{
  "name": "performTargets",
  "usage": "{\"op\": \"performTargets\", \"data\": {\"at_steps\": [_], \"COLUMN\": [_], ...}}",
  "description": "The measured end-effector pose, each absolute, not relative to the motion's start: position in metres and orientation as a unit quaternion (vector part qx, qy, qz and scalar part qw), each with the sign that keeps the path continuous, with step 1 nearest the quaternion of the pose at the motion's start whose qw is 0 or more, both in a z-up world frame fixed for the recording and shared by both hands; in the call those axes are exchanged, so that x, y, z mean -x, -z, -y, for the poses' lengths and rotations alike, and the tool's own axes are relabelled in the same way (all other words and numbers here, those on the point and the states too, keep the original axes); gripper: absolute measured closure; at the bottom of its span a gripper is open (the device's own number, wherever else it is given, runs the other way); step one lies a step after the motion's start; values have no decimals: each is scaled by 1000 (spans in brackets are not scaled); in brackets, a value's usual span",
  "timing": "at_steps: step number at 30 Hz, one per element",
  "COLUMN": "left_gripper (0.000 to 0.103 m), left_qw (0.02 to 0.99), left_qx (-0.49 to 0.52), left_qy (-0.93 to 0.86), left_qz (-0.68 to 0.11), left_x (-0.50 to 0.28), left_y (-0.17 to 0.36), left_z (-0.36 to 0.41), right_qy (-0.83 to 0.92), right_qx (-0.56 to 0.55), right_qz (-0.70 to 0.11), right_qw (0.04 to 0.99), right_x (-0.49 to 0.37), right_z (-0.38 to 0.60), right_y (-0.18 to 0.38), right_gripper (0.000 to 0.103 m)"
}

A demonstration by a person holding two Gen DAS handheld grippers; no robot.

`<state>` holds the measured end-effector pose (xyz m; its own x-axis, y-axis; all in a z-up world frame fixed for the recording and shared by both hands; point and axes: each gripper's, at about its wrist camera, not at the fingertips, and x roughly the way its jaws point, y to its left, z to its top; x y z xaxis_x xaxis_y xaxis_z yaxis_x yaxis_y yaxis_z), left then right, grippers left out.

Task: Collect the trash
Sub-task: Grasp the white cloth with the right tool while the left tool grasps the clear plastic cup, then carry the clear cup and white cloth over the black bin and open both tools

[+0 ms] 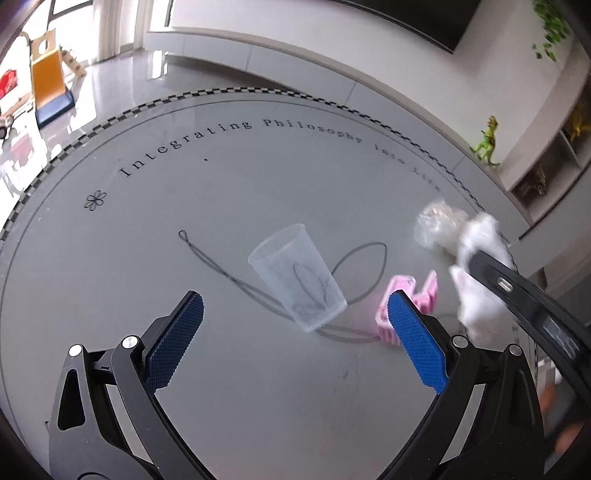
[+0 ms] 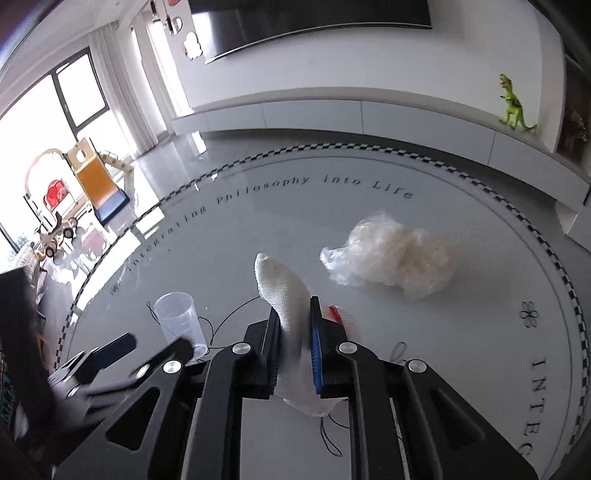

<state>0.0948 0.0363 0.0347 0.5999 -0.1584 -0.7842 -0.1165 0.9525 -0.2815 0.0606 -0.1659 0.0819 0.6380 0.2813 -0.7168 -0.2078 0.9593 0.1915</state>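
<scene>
Meanwhile my right gripper (image 2: 293,343) pinched the white cloth (image 2: 284,291) for collecting, while my left gripper (image 1: 295,321) gaped empty, the plastic cup (image 1: 295,275) just ahead.

cup (image 1: 297,275) left of clip (image 1: 410,306), bag (image 2: 391,258) behind

A home living room: wall TV (image 2: 317,22), toy dinosaur (image 2: 514,105), children's slide (image 2: 98,181).
</scene>
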Motion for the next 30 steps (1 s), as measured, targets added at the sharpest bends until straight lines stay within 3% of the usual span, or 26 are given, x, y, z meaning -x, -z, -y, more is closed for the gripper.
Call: {"op": "performTargets", "data": {"at_steps": [3, 4, 5, 6, 10, 30], "left_gripper": [6, 11, 19, 41, 63, 64], "left_qw": [879, 879, 880, 878, 880, 908], "left_qx": [155, 149, 143, 131, 108, 46], "left_qy": [-1, -5, -8, -12, -11, 66], "left_qz": [-451, -452, -454, -459, -463, -411], "left_x": [-109, -113, -116, -120, -123, 0], "left_y": [-31, -30, -29, -26, -22, -86], "left_z": [-31, -28, -27, -25, -17, 42], "right_qy": [-132, -131, -130, -129, -125, -103], "right_qx": [-50, -52, -53, -54, -61, -95], "right_qz": [-405, -405, -405, -406, -406, -376], "right_qw": [903, 903, 903, 903, 903, 916], "right_x": [-57, -56, -54, -54, -52, 23], "right_z": [174, 178, 181, 184, 194, 255], "right_y": [-82, -82, -81, -80, -80, -112], "right_gripper": [88, 88, 88, 88, 88, 88]}}
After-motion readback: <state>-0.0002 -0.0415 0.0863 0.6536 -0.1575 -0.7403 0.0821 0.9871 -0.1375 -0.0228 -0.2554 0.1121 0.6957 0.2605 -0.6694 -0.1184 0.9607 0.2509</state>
